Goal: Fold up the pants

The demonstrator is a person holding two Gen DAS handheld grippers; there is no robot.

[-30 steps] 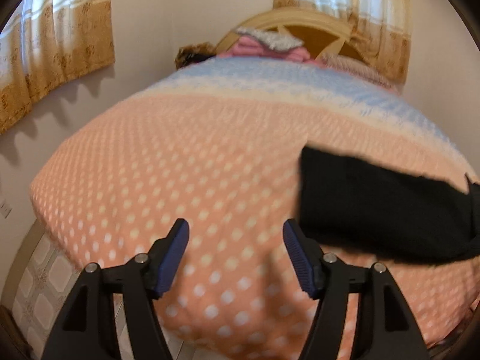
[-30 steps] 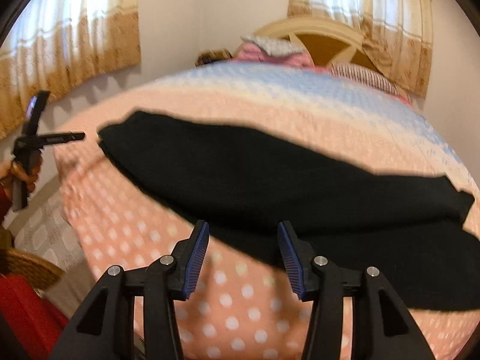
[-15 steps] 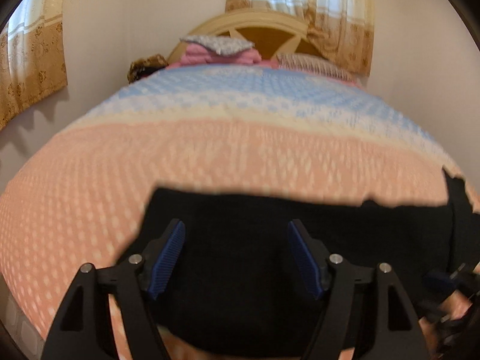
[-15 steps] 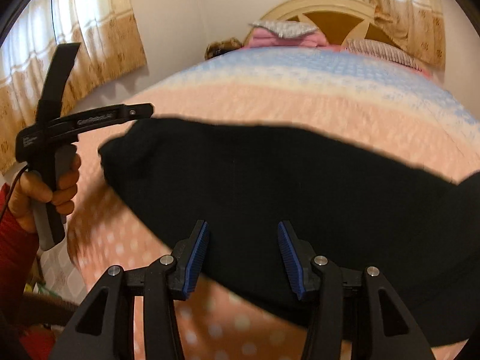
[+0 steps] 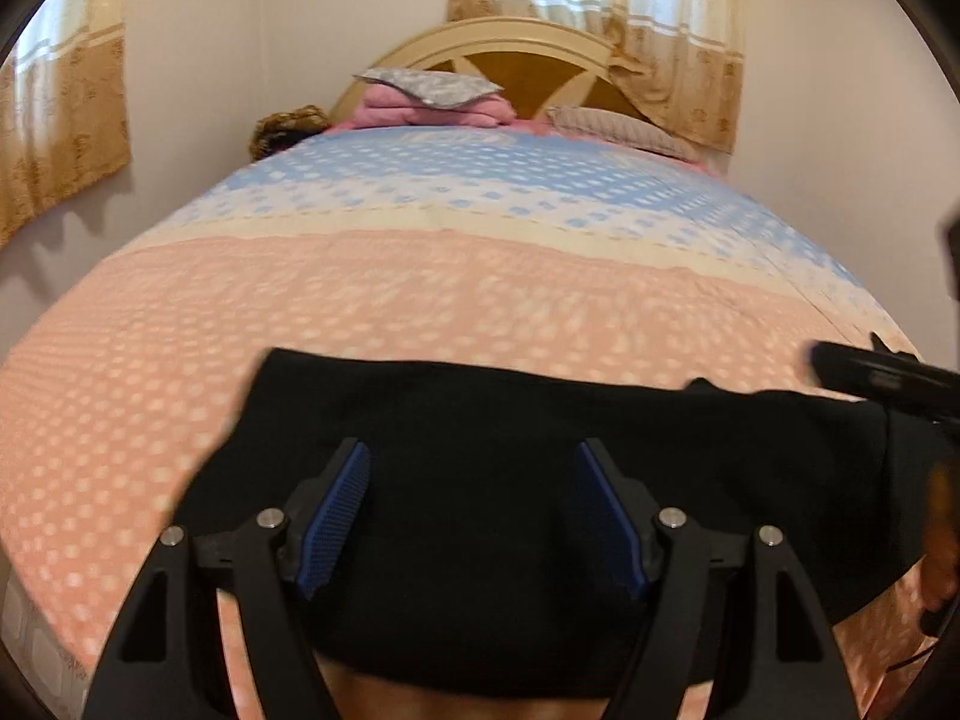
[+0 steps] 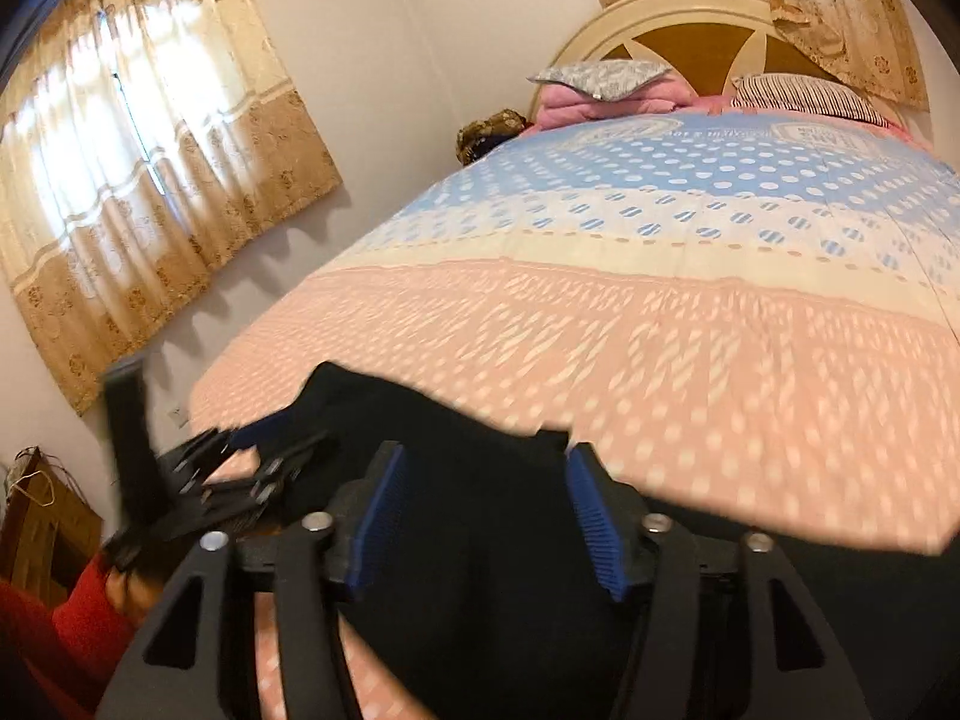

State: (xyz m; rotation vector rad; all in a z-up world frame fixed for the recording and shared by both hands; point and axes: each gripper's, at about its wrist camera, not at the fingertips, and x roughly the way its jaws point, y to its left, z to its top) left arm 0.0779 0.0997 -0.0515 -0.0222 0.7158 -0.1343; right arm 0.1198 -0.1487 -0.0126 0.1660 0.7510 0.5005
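We have both jaws spread wide and pinching nothing: left hand-held gripper (image 5: 471,516) and right hand-held gripper (image 6: 486,516) each sit low over the black pants (image 5: 540,450), lying near the foot edge of the bed (image 5: 420,300). Contact with the cloth is unclear. Pants are cut off at the frame bottoms and motion-blurred along the edges, so we can't make out seams, legs or waistband.

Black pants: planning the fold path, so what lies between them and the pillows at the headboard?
Only bare bedspread, left wrist view, between black pants and pillows.
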